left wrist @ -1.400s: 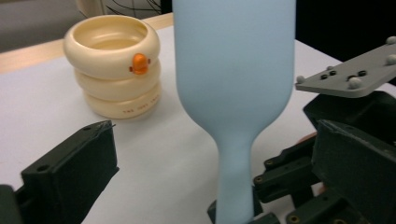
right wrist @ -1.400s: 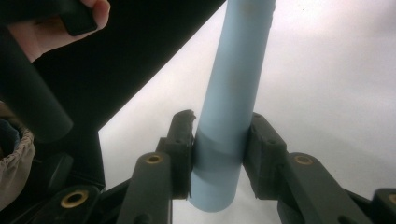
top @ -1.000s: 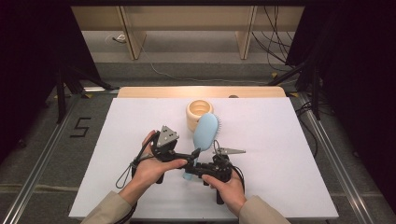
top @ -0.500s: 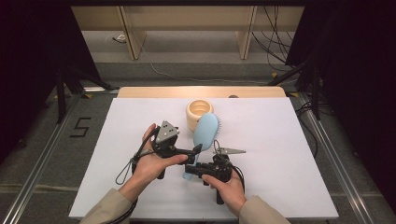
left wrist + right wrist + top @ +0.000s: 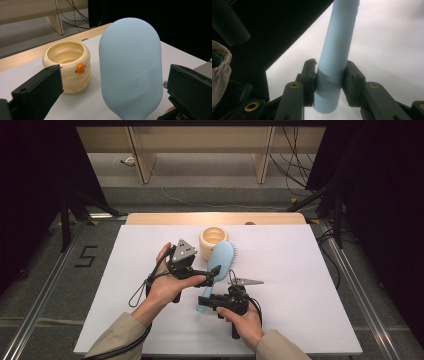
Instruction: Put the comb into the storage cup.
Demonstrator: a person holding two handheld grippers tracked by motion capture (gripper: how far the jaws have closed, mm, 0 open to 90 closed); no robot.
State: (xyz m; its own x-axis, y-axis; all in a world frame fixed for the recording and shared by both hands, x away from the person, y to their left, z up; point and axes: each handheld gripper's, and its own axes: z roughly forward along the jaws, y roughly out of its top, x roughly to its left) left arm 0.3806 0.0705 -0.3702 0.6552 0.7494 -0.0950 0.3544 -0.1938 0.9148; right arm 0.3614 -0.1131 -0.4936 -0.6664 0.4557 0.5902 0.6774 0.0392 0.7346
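**A:** That hairbrush (image 5: 218, 265) you've got is pale blue all over, smooth rounded oval back on the head, plain round handle. In the high view you can see bristles poking out along the right edge of the head, so it's turned partly on its side. It sits mid-table on the white table (image 5: 310, 285), head pointing away from you toward the cream cup (image 5: 213, 238) with the little orange knob, which is just beyond it.

**B:** And your grippers?

**A:** Your right gripper (image 5: 329, 82) is pinching the handle near its end, jaws pressed flat against both sides. Your left gripper (image 5: 202, 279) has its jaws spread wide; in the left gripper view they stand on either side of the head's lower part without touching it.

**B:** Anything different from a second ago?

**A:** Yep. Your left gripper was sitting left of the brush, and it has come in around the neck. The brush and cup have barely shifted.
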